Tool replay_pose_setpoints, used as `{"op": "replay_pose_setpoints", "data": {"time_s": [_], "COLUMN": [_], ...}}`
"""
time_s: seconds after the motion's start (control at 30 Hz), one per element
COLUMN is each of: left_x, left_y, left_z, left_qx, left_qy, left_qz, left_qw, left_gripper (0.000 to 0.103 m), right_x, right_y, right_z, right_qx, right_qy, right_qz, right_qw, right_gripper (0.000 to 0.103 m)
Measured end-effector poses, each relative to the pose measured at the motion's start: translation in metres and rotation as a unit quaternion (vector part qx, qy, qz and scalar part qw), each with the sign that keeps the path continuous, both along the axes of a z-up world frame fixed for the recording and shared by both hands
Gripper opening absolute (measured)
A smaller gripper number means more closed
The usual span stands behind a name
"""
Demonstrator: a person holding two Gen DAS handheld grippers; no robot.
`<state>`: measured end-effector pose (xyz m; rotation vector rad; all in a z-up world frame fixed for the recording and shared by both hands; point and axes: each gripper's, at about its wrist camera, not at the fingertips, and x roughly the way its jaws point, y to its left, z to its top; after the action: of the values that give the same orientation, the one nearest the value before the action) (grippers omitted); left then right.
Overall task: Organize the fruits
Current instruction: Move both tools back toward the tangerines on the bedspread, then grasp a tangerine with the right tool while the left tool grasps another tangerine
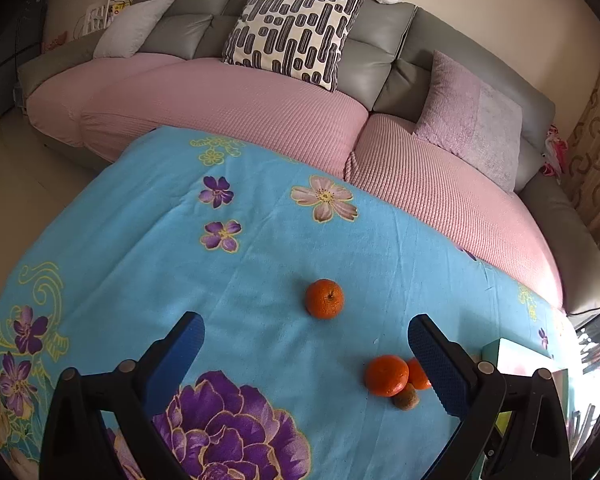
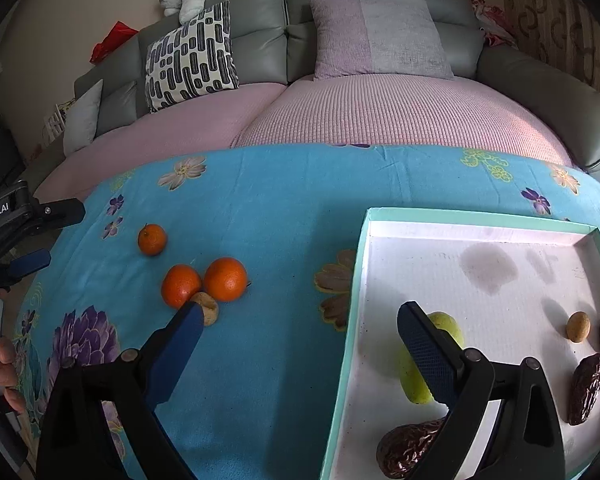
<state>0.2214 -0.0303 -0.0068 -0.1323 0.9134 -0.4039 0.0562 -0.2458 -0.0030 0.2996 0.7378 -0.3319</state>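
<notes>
Both my grippers are spread wide w/ nothing in them. Left gripper [image 1: 306, 346] hovers over the blue flowered cloth [image 1: 260, 248]; right gripper [image 2: 300, 328] sits across the near-left edge of the tray [image 2: 356, 280], one finger over the cloth, the other over the tray floor.

Fruit left on the cloth: a lone orange [image 1: 324, 298] farther out, and a tight cluster nearer the tray — two oranges [image 2: 181, 285] [image 2: 225, 279] touching each other, w/ a small brown fruit [image 2: 209, 309] tucked against them. In the tray already: a green fruit [image 2: 444, 322], partly behind my right finger, a small tan fruit [image 2: 578, 327], and three dark wrinkled dates, one by the near edge [image 2: 404, 450], two at the right [image 2: 587, 388].

Next step, I reckon: the cluster, w/ the right, since it's closest to the tray. To do it well:
- approx. centre the fingers on one orange only, prob. the tray-side one.
- Come down from above so a finger doesn't shove the neighbour or the brown fruit; round fruit will roll on this soft cloth.
- Squeeze gently, enough to hold, not bruise.
- Lift clear of the tray rim, then set down in a bare patch away from the green fruit.

Left can take the lone orange; it lies almost straight ahead between its fingers.
</notes>
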Motion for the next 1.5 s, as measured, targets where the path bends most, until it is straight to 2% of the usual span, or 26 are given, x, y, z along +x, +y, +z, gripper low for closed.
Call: {"op": "replay_pose_setpoints", "data": {"time_s": [0.23,0.4,0.5,0.7,0.77,0.8,0.9,1.0,1.13,1.2,1.3,1.37,1.4,1.5], "left_x": [0.011,0.017,0.022,0.036,0.041,0.043,0.051,0.058,0.066,0.068,0.068,0.068,0.068,0.068], "left_y": [-0.007,-0.010,-0.014,-0.027,-0.031,-0.033,-0.036,-0.039,-0.042,-0.043,-0.044,-0.045,-0.045,-0.045], "left_z": [-0.010,-0.013,-0.016,-0.021,-0.025,-0.028,-0.036,-0.049,-0.067,-0.073,-0.074,-0.073,-0.073,-0.072], "left_qx": [0.021,0.025,0.013,0.018,0.020,0.020,0.027,0.029,0.023,0.027,0.029,0.026,0.022,0.000], "left_qy": [0.009,0.009,0.016,0.011,0.015,0.017,0.020,0.033,0.055,0.058,0.051,0.050,0.051,0.058], "left_qz": [-0.008,-0.012,-0.019,-0.031,-0.040,-0.044,-0.048,-0.051,-0.056,-0.055,-0.056,-0.059,-0.061,-0.074], "left_qw": [0.9997,0.9996,0.9996,0.9993,0.9989,0.9987,0.9982,0.9977,0.9966,0.9964,0.9967,0.9967,0.9966,0.9956], "left_gripper": [0.102,0.102,0.102,0.101,0.098,0.098,0.096,0.091,0.087,0.085,0.080,0.066,0.063,0.046], "right_x": [0.004,0.005,0.008,0.026,0.035,0.039,0.051,0.063,0.074,0.075,0.075,0.075,0.075,0.074], "right_y": [0.010,0.002,-0.002,0.007,0.011,0.012,0.016,0.017,0.022,0.023,0.024,0.024,0.024,0.024], "right_z": [0.007,0.009,0.016,0.020,0.015,0.013,0.001,-0.012,-0.031,-0.033,-0.032,-0.033,-0.032,-0.032], "right_qx": [-0.031,-0.033,-0.038,-0.043,-0.046,-0.046,-0.043,-0.027,-0.011,-0.001,0.007,0.016,0.021,0.022], "right_qy": [-0.006,0.001,0.000,-0.002,0.005,0.009,0.022,0.035,0.053,0.045,0.041,0.037,0.036,0.036], "right_qz": [0.009,0.000,-0.006,0.021,0.030,0.034,0.047,0.060,0.079,0.086,0.091,0.095,0.096,0.094], "right_qw": [0.999,0.999,0.999,0.999,0.998,0.998,0.998,0.997,0.995,0.995,0.995,0.995,0.995,0.995], "right_gripper": [0.098,0.097,0.097,0.097,0.092,0.086,0.082,0.070,0.064,0.061,0.049,0.044,0.041,0.036]}}
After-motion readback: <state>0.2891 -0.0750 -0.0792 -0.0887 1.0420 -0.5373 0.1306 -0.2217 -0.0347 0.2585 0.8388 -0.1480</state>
